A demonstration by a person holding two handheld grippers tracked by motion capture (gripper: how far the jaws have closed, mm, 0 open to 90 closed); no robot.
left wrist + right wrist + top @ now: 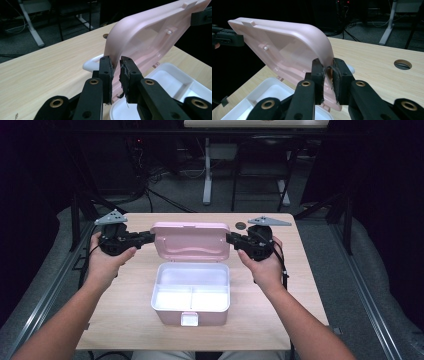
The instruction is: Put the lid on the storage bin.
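Note:
A pink lunch box stands in the middle of the table with its lid [190, 240] raised upright behind the white, divided base [156, 292]. My left gripper [150, 236] pinches the lid's left side edge and my right gripper [230, 239] pinches its right side edge. In the left gripper view the pads of the left gripper [116, 62] close on the curved corner of the lid [150, 37], above the base [175, 82]. In the right gripper view the right gripper [327, 65] clamps the opposite corner of the lid [287, 47]. The base's compartments look empty.
The wooden table [280, 295] has a round cable hole [240, 225] just behind the lid's right end. A pink latch [189, 319] sticks out at the box's front. Dark metal rails run along both sides of the table, and desk legs and cables stand beyond it.

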